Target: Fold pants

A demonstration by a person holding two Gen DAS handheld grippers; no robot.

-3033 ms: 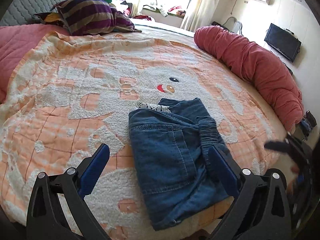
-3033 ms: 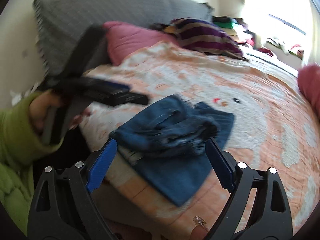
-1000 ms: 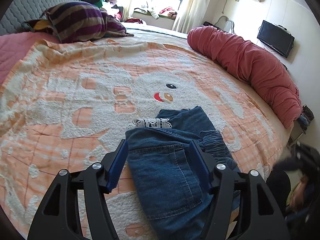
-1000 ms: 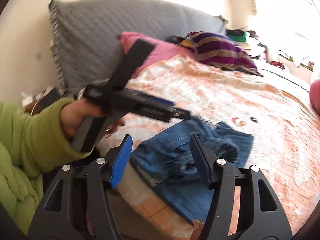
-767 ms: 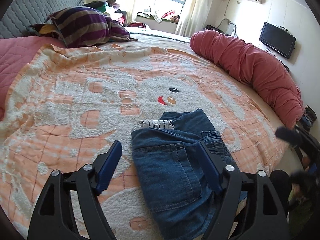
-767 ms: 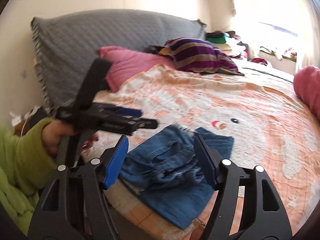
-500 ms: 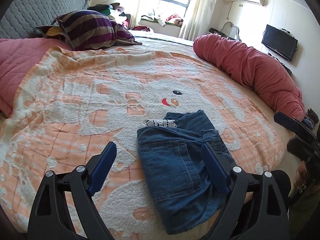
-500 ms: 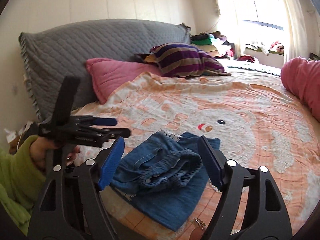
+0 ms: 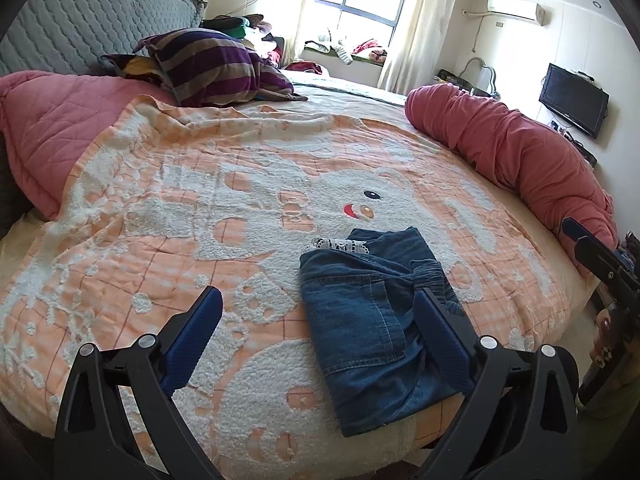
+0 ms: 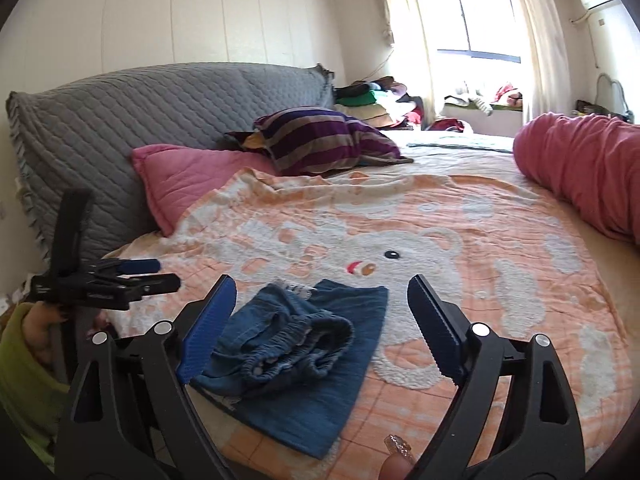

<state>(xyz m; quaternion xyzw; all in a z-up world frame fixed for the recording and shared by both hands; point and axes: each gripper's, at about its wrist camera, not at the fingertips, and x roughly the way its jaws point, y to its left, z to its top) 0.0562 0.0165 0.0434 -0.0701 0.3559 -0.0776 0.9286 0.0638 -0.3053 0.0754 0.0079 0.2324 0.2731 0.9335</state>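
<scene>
Both grippers have drawn back and spread wider than a second ago. Left gripper [image 9: 318,316] and right gripper [image 10: 320,304] hang above the bed, jaws apart, holding nothing. Folded pants [image 9: 372,320] lie on the orange blanket [image 9: 160,220] near its front edge.

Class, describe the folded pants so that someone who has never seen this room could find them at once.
Start at the orange bear blanket covering the bed. Just below the bear's face, near the bed's edge, lie the folded pants: the only blue denim there, with a white lace trim peeking out.
</scene>
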